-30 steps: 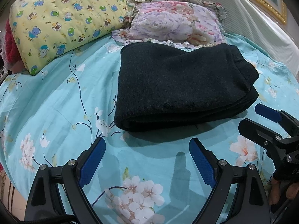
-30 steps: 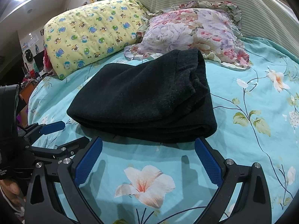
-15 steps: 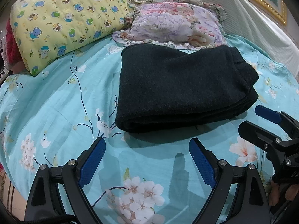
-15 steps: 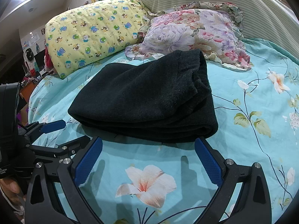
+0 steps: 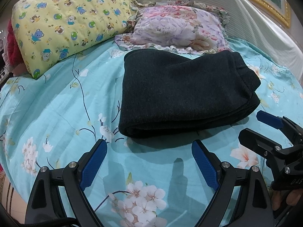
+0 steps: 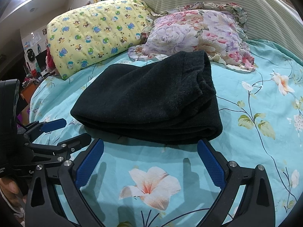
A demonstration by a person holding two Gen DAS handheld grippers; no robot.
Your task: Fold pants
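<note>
The black pants [image 5: 181, 92] lie folded into a thick rectangle on the turquoise flowered bedsheet [image 5: 56, 109], just below the pillows; they also show in the right wrist view [image 6: 151, 102]. My left gripper [image 5: 149, 149] is open and empty, a little in front of the fold's near edge, apart from it. My right gripper [image 6: 150, 147] is open and empty, in front of the pants' near right edge. Each gripper shows in the other's view: the right one [image 5: 261, 124] at the right, the left one [image 6: 64, 130] at the left.
A yellow bear-print pillow [image 5: 64, 22] and a purple floral pillow [image 5: 180, 28] lie behind the pants. A striped headboard cushion [image 5: 246, 24] rises at the back. The bed's edge drops off at the left [image 5: 7, 179].
Both grippers have drawn back very slightly; the pants sit a touch lower in view. Nothing was taken hold of or let go.
</note>
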